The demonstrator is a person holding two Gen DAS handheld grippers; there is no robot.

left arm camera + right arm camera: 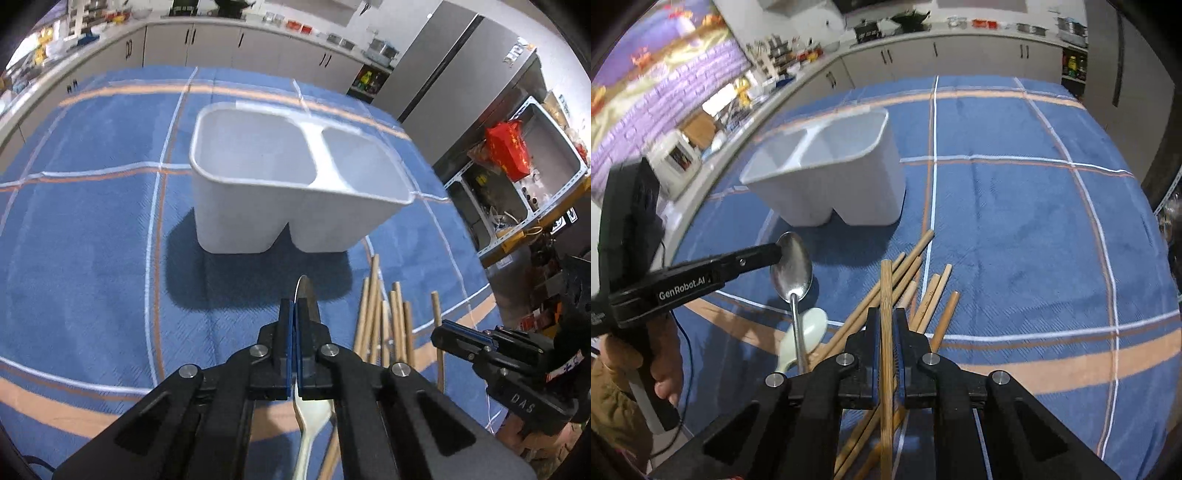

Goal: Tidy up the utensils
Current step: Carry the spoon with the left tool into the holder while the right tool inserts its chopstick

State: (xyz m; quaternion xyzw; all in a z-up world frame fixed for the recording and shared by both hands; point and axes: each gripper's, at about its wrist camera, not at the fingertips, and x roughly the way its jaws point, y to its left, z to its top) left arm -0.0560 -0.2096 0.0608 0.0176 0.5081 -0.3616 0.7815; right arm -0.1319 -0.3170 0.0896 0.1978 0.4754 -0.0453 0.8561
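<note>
While the blue plaid cloth (1015, 221) covers your desk, the white two-compartment plastic holder (291, 184) stands upright on it, both compartments empty. Round wooden chopsticks (923, 288) lie scattered before it. Your left tool (295, 314), tilted downward, clamps a shiny metal spoon (792, 266); your right tool (886, 325) pinches one chopstick (885, 295)

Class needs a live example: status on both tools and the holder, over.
Left tool shut on metal spoon. Right tool shut on chopstick. White holder empty, path clear.
</note>
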